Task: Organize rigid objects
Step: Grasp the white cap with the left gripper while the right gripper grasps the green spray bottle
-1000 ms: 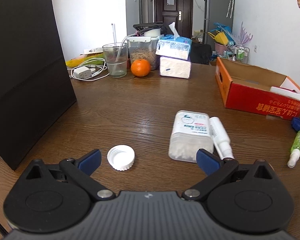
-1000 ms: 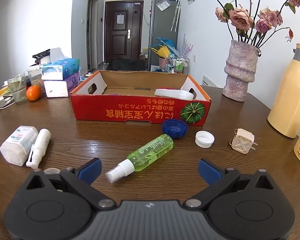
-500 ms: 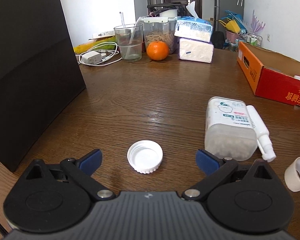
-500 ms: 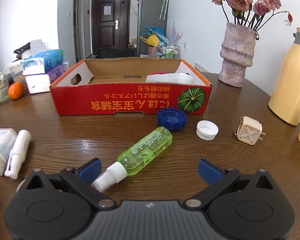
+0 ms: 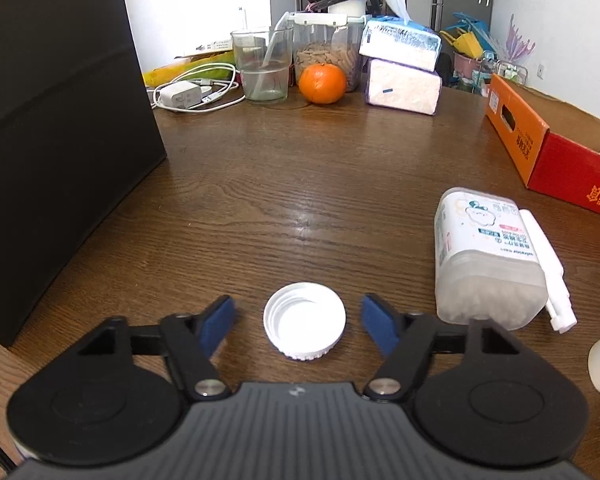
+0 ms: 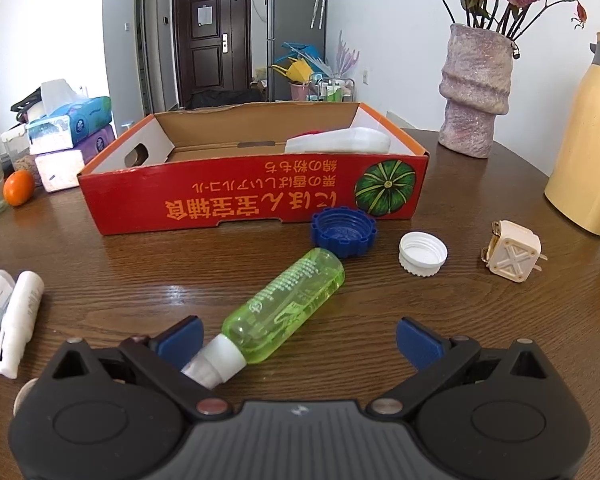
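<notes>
A white bottle cap (image 5: 304, 327) lies open side up on the wooden table, between the blue pads of my left gripper (image 5: 302, 323). Its jaws are closing and a small gap still shows on each side of the cap. In the right wrist view a green spray bottle (image 6: 278, 310) lies slanted, its white nozzle near the left pad of my open right gripper (image 6: 298, 338). Behind it stands the red cardboard box (image 6: 236, 200), with a white container (image 6: 340, 141) inside.
A cotton-swab tub (image 5: 485, 256) and a white spray tube (image 5: 545, 267) lie right of the left gripper. A blue cap (image 6: 343, 231), a white cap (image 6: 423, 253) and a plug adapter (image 6: 512, 257) lie before the box. A black panel (image 5: 52, 128) stands left; orange (image 5: 322, 83), glass (image 5: 263, 65), tissue packs (image 5: 402, 65), vase (image 6: 476, 90) and thermos (image 6: 588, 136) stand at the back.
My left gripper came down and forward onto the white cap and its jaws narrowed around it. My right gripper moved closer to the green bottle and stayed wide open.
</notes>
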`<state>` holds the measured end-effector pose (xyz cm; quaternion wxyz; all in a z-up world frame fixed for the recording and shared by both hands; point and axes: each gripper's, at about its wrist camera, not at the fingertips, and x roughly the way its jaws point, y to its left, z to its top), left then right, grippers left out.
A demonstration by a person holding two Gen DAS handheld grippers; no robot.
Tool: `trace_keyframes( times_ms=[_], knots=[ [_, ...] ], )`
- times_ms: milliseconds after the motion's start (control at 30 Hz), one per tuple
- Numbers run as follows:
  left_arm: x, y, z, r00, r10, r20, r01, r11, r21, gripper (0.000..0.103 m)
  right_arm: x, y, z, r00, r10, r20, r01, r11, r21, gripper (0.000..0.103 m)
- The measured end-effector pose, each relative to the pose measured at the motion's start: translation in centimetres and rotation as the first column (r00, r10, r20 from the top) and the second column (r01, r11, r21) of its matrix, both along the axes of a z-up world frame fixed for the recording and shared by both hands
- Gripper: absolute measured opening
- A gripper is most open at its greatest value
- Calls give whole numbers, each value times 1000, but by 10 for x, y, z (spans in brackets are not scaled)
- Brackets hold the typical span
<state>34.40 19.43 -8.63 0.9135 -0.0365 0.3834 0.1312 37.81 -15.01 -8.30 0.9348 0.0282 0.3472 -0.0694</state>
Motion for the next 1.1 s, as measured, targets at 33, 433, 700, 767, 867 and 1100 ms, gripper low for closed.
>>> trace_keyframes(
  times_ms=[33, 433, 700, 767, 867, 1100],
  knots=[
    [0, 0, 0, 1000, -3, 6, 3, 1000, -4, 49, 1, -1, 1, 1000, 0, 3, 0, 1000, 8, 103],
    [-2, -4, 1, 1000, -10, 25, 10, 1000, 10, 41, 20, -2, -1, 998, -56, 21, 54, 996, 66, 103],
    [-3, -3, 1, 1000, -3, 28, 3, 1000, 6, 41, 32, -1, -16, 996, -81, -33, 83, 994, 69, 88],
    [-3, -3, 1, 1000, -2, 28, 2, 1000, 6, 41, 32, -3, -17, 995, -91, -28, 93, 994, 55, 84],
    [-3, -3, 1, 1000, 2, 28, -2, 1000, 5, 41, 30, -9, -16, 995, -93, -20, 94, 994, 53, 73],
    [-1, -6, 1, 1000, 12, 27, -12, 1000, 15, 41, 25, -21, -15, 999, -33, -11, 33, 999, 18, 33]
  ],
)
